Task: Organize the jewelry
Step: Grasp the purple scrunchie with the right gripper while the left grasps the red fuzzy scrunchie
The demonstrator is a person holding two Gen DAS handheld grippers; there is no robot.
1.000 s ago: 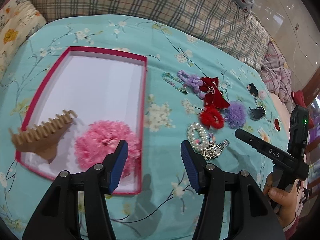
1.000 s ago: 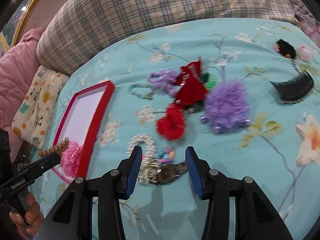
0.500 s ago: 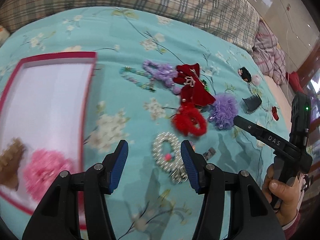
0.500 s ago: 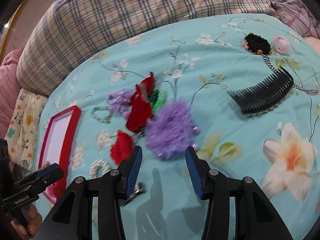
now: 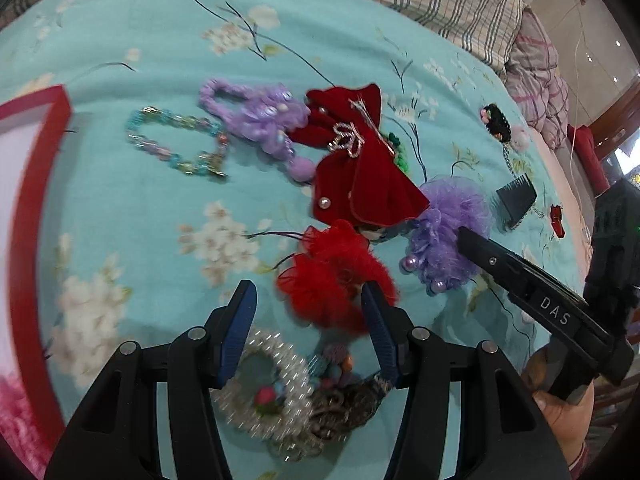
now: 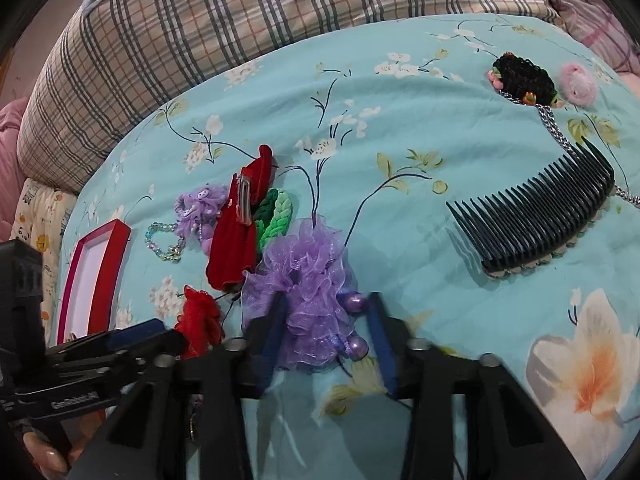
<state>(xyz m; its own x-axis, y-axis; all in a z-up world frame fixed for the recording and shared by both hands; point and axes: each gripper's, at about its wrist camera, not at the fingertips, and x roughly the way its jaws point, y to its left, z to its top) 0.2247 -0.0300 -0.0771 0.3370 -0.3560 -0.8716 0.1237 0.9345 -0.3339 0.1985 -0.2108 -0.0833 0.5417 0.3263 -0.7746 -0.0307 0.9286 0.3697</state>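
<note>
On the bed point(image 5: 132, 220), whose cover is turquoise with printed flowers, the red-rimmed box point(image 5: 30, 200) sits at the far left edge of the left wrist view, a scrap of pink fluff showing in its lower corner. Just right of it the left gripper point(image 5: 308, 336) stands with its blue pads well apart and nothing pressed between them; the red fluffy scrunchie point(image 5: 332, 276) lies partly between the fingertips, its edge against the right pad, and the pearl bracelet point(image 5: 264, 392) with a tangle of metal charms lies beneath the fingers. Farther back are a blue-green bead bracelet point(image 5: 176, 144), a lilac braided hair tie point(image 5: 256, 116) and a dark red velvet bow point(image 5: 360, 172) with a silver ornament, the bow overlapping a green braided band point(image 6: 276, 212).

Next comes the purple organza scrunchie point(image 6: 308, 292). The right gripper point(image 6: 326, 344) has just been closing around it, the ruffles filling the gap between the pads; the left pad is on the fabric, while a small gap shows at the right one, so the grip is not firm. To its right, well apart, a black hair comb point(image 6: 536, 216) lies flat with its teeth toward the scrunchie, and beyond it a black knitted clip point(image 6: 524, 76) with a silver chain and a small pink pompom point(image 6: 578, 82). A plaid pillow point(image 6: 240, 20) lines the back of the bed.
</note>
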